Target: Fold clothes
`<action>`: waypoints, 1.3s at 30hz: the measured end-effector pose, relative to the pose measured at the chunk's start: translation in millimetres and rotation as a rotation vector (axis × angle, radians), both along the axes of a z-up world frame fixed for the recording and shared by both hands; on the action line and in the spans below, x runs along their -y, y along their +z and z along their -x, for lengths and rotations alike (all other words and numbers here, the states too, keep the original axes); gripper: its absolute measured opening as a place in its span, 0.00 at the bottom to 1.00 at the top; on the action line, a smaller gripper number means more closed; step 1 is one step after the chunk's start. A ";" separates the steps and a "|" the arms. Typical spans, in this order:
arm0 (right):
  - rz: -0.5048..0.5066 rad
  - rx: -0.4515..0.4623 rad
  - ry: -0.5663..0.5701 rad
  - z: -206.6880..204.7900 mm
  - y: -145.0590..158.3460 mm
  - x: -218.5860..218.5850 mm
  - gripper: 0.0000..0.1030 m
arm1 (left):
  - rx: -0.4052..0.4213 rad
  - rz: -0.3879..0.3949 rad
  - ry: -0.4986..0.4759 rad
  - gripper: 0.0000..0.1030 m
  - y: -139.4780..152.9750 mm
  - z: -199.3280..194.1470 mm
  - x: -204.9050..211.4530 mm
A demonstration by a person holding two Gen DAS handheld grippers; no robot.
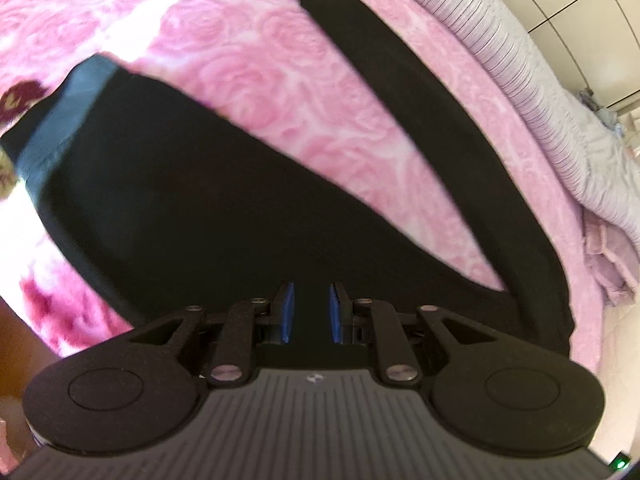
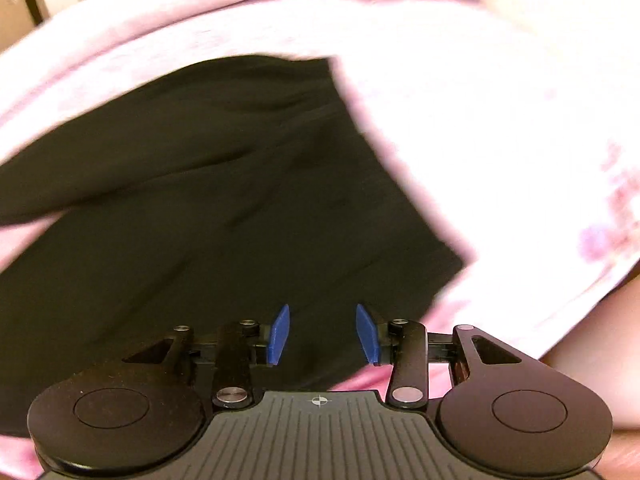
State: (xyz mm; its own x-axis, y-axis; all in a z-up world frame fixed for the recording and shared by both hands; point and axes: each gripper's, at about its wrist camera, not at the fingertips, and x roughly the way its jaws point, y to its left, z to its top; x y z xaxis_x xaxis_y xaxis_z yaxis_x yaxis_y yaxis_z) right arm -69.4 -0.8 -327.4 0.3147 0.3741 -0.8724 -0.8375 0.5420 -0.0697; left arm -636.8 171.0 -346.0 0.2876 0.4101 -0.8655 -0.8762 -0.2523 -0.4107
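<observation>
A black garment lies spread on the pink rose-patterned blanket of a bed. The left gripper, jaws slightly parted and empty, hovers over its near edge. The right gripper, jaws spread wider, hovers over the garment's near right part.

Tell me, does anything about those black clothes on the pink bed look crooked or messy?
Somewhat. In the left view the black garment lies slanted across the pink rose blanket, one long narrow part splayed away from the body. Both the left gripper and right gripper are open, gripping nothing. Nothing looks torn.
</observation>
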 end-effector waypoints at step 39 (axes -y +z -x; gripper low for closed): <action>-0.079 -0.196 0.409 47.9 178.6 142.1 0.63 | -0.434 -0.110 -0.181 0.37 203.3 -175.7 272.6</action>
State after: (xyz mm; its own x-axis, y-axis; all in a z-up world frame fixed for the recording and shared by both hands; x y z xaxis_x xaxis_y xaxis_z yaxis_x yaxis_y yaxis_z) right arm -117.3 -142.9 -148.8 -0.0408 0.5008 -0.8646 -0.9769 0.1616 0.1397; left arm -461.1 -101.6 -142.7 -0.0151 0.4824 -0.8758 -0.9984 -0.0551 -0.0132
